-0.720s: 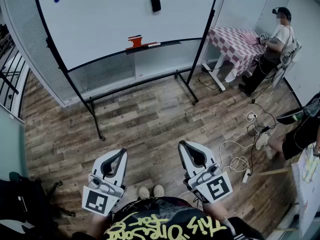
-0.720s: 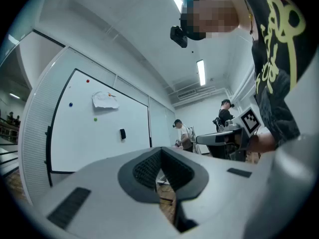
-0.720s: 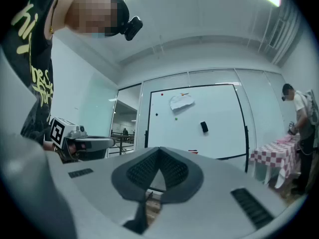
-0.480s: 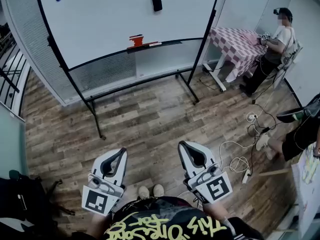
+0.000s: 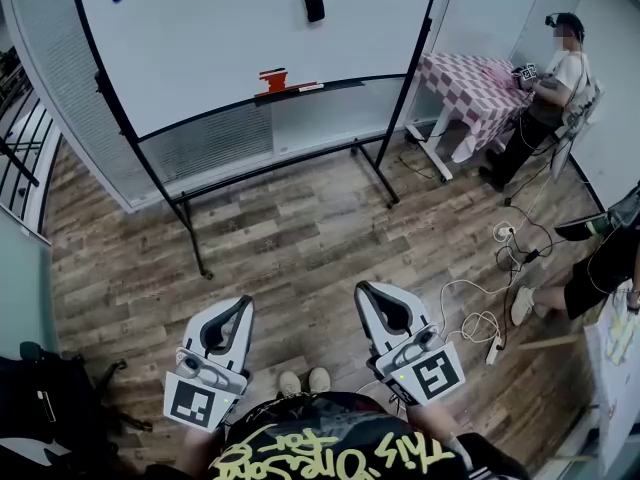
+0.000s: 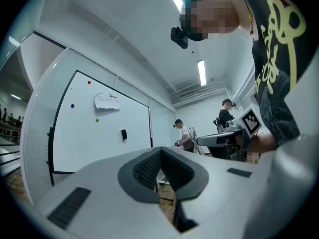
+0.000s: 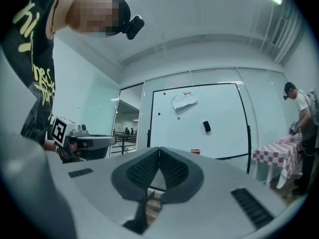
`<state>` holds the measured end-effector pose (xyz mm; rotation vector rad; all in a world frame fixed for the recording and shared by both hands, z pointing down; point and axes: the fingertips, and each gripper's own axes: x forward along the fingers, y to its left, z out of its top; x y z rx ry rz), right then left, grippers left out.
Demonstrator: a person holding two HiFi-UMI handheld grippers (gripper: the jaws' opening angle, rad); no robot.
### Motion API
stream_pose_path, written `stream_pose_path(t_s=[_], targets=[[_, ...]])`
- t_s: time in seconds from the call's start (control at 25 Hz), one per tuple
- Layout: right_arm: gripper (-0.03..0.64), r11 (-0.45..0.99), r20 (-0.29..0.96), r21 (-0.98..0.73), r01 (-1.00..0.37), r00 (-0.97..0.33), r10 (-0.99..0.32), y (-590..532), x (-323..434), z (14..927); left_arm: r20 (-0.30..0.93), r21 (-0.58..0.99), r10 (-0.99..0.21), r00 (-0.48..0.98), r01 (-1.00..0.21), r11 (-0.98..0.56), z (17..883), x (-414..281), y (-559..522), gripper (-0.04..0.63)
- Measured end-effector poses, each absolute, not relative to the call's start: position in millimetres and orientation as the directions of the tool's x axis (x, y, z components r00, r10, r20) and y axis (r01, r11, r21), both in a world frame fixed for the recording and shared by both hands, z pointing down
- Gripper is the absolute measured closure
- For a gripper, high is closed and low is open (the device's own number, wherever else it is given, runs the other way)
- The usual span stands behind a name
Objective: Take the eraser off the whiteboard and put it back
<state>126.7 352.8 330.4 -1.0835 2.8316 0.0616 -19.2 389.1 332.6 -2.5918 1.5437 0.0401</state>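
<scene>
Though left gripper (image 5: 241,307) and right gripper (image 5: 366,292) jaws are pressed together, small black rectangular eraser (image 5: 313,6) looks light, stiff; pinch long sides

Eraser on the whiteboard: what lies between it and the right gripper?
In the head view, only wooden floor, the stand's lower bar and the board's tray lie between the right gripper and the eraser.
</scene>
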Motion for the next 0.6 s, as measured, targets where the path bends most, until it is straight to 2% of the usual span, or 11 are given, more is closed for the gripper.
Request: stream_pose_path(t_s=[0.6], targets=[[0.607,0.735,-0.106,-0.032,-0.677,-0.729,-0.677,374.3,104.2,347.9,-0.069,-0.075,-0.875,0.479,-0.877,-0.475,348.5,-46.1,405.7,0.589]])
